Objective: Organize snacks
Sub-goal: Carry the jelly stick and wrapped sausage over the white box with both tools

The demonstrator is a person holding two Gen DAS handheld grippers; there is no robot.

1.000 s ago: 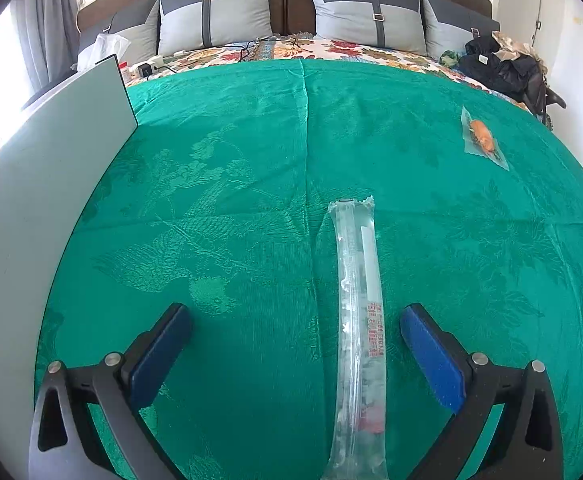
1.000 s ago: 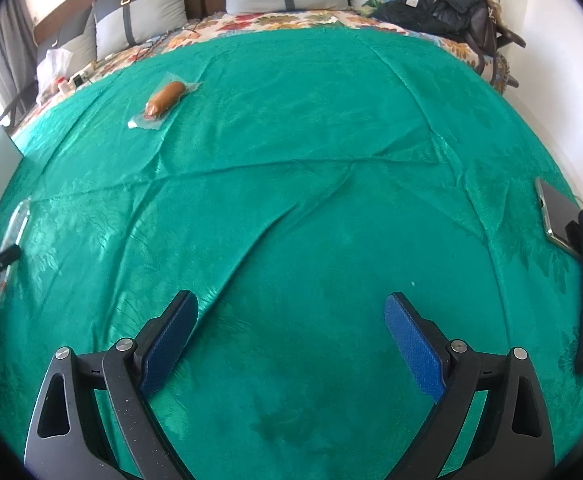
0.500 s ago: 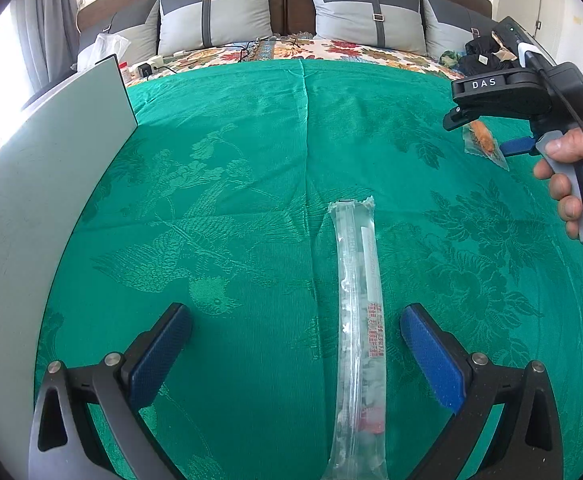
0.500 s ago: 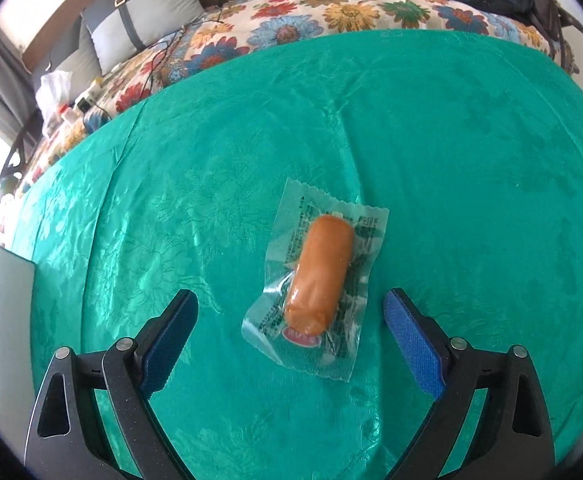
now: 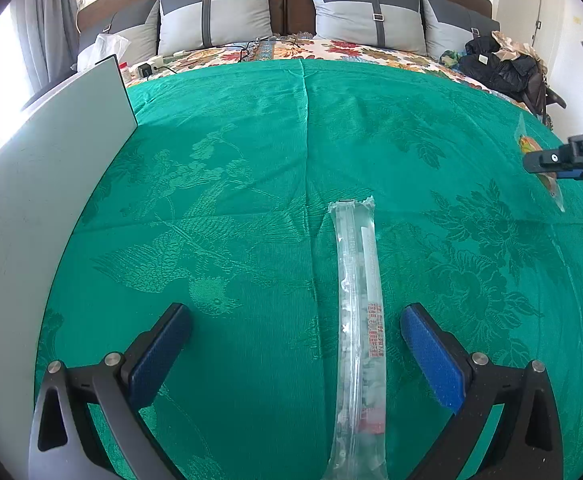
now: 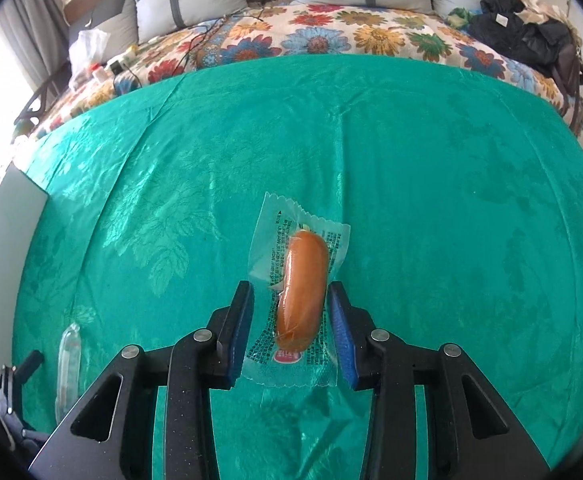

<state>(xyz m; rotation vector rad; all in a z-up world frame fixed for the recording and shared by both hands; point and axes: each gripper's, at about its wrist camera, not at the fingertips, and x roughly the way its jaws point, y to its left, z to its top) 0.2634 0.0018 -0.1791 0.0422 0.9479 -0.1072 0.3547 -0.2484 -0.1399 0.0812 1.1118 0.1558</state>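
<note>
A sausage in a clear wrapper (image 6: 303, 280) lies between the blue pads of my right gripper (image 6: 289, 290). Its jaws are closing on the packet, and the pads meet the wrapper's sides. In the left wrist view that gripper (image 5: 541, 164) reaches in from the right edge over the sausage packet (image 5: 529, 146). A long clear tube packet with red print (image 5: 357, 300) lies on the green cloth (image 5: 231, 184), running away from me. My left gripper (image 5: 295, 312) hovers open over the tube's near half, with the tube close to its right pad. The tube (image 6: 67, 360) also shows low on the left of the right wrist view.
A grey board (image 5: 31, 200) stands along the cloth's left side. Beyond the cloth are a floral bedspread (image 6: 331, 36), grey pillows (image 5: 215, 12), a power strip with cables (image 5: 147, 68), a white plastic bag (image 5: 103, 46) and dark clothes (image 5: 499, 64) at the far right.
My right gripper travelled across the cloth to the sausage packet and its jaws closed from wide open onto it. The left gripper and the tube stayed put.
</note>
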